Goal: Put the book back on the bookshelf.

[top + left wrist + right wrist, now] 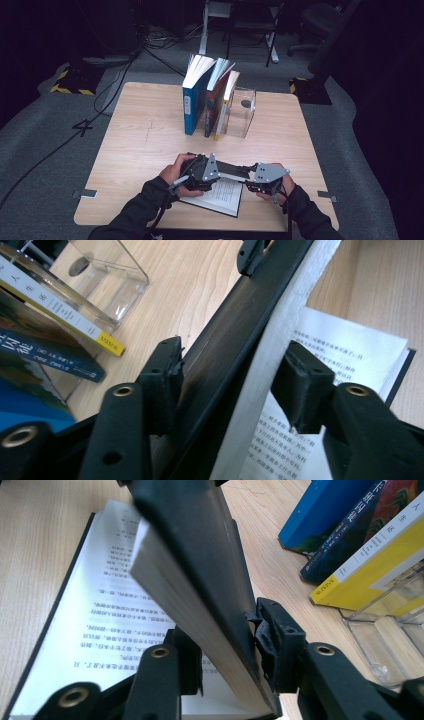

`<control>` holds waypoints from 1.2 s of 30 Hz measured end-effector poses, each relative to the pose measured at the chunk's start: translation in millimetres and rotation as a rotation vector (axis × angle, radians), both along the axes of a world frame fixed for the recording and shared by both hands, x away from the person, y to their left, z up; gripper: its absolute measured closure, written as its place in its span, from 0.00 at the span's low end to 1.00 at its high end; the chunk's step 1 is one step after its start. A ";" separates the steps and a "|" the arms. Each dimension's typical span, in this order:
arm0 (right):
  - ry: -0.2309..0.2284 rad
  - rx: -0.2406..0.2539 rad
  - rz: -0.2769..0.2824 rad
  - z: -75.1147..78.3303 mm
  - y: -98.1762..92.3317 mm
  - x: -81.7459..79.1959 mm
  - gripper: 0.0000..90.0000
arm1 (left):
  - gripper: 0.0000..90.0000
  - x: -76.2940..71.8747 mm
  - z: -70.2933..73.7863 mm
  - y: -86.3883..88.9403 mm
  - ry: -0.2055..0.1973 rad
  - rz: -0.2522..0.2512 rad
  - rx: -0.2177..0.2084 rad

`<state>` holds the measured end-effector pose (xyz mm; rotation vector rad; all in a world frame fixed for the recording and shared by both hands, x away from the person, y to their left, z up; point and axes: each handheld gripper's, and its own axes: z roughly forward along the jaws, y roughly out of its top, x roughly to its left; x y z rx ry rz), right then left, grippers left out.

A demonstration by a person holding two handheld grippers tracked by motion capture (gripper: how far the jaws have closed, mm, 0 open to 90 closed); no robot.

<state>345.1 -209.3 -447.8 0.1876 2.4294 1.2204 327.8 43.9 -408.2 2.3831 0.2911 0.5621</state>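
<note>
Leftmost, at the near edge of the worktop [135, 130], the left gripper [212, 175] reaches over an open book [222, 197] that lies flat with its printed pages up. From its own camera, its jaws straddle the raised part of that book [235, 365], a black cover with the white block of pages beside it; one pad touches the cover, while the other sits just beside the page edge, so a firm grip cannot be confirmed. To the right, the right gripper [252, 181] meets the same raised part from the other side. In the right gripper view its jaws stand narrow and clamp the cover and page block [200, 580] between the pads. Farther back, mid-worktop, three upright books [207, 97] lean against a clear holder [242, 112] on their right.
</note>
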 end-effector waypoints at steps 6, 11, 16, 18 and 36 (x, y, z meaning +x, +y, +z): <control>0.050 0.036 -0.006 -1.4 -0.3 2.8 0.62 | 0.64 -4.6 -5.5 6.0 -0.030 -0.004 -0.035; 0.123 0.081 -0.045 4.3 -17.4 10.6 0.39 | 0.64 -4.9 -7.4 21.3 -0.020 0.006 -0.103; 0.143 0.100 -0.114 4.4 -40.4 18.1 0.38 | 0.64 -1.3 -8.1 43.1 0.007 0.060 -0.201; 0.170 0.101 -0.142 -0.8 -46.0 23.3 0.38 | 0.64 0.3 -7.3 52.2 0.026 0.076 -0.254; 0.238 0.120 -0.083 -24.8 3.3 32.3 0.39 | 0.64 3.4 -10.2 95.5 0.093 0.124 -0.459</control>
